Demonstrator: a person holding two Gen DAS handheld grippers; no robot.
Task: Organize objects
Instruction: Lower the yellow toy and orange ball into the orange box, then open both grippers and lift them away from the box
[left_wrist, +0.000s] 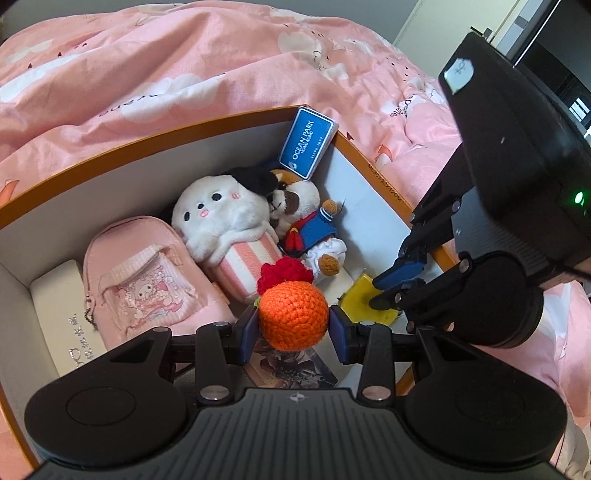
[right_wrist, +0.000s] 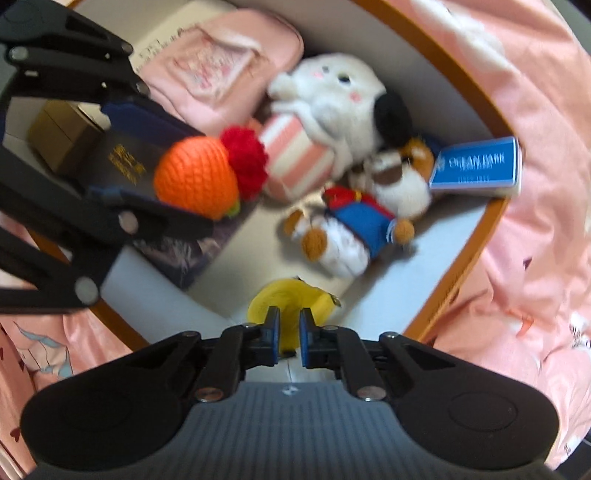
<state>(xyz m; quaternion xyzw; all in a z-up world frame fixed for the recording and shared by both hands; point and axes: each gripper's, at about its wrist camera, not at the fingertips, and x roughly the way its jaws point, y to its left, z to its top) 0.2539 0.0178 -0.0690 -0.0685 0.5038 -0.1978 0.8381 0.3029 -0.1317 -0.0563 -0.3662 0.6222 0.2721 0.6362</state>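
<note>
In the left wrist view, a white booklet (left_wrist: 61, 314) lay at nine o'clock against the wall of the orange-rimmed box (left_wrist: 147, 138), which sat on a pink quilt (left_wrist: 184, 55). Just beside the booklet was a pink pouch (left_wrist: 144, 280), then a white plush (left_wrist: 225, 218) touching a sailor plush (left_wrist: 310, 229). A blue card case (left_wrist: 308, 142) leaned in the corner at twelve o'clock. The left gripper (left_wrist: 293, 323) pinched an orange crocheted ball (left_wrist: 293, 317) with a red tuft between its blue pads, over the box at six o'clock from the white plush. At three o'clock, the right gripper (left_wrist: 384, 291) had its fingers set narrowly around a yellow item (left_wrist: 356, 301) on the box floor. The blurred right wrist view showed a slim gap between the pads (right_wrist: 273, 325), so whether they pressed the yellow item (right_wrist: 280, 299) could not be told.
</note>
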